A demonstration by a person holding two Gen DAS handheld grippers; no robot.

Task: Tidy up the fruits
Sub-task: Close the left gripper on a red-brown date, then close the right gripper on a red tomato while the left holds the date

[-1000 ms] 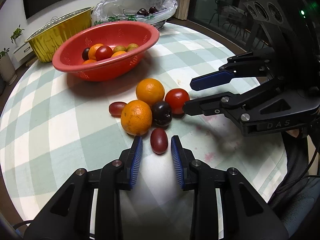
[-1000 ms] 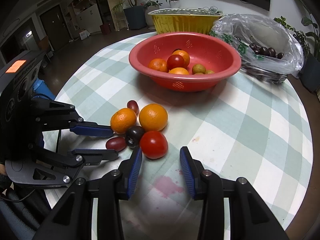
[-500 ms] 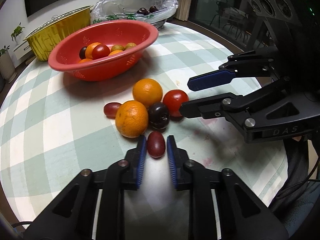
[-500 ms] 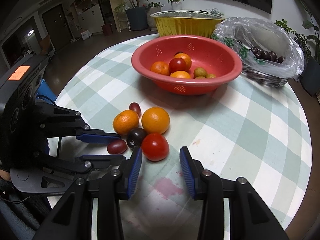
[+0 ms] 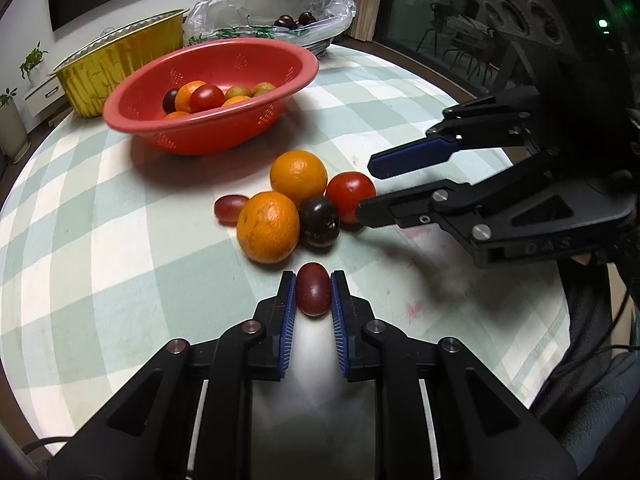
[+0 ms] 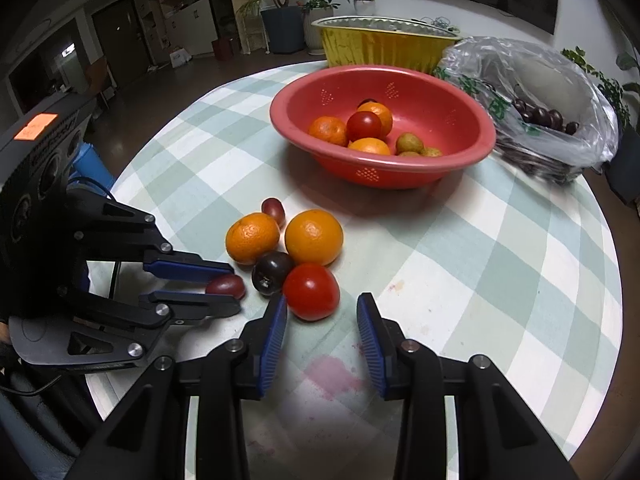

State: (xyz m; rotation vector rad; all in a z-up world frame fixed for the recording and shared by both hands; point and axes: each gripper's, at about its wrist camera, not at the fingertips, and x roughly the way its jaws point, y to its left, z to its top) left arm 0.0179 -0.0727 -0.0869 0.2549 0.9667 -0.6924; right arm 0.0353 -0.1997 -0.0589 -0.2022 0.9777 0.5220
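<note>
Your left gripper [image 5: 313,289] has closed on the small red fruit [image 5: 313,289], which points lengthwise toward the red bowl [image 5: 280,54] ahead; your right gripper [image 6: 322,314], unclenched, has been narrowing beside the tomato [image 6: 311,291].

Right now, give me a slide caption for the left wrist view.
Left gripper clamps a small dark red fruit beside the loose fruit cluster, red bowl behind.

Fruit cluster [image 6: 280,252] on table [image 6: 480,280], before bowl [image 6: 460,152]; tray [image 6: 380,46], bag [image 6: 560,92] behind bowl.
</note>
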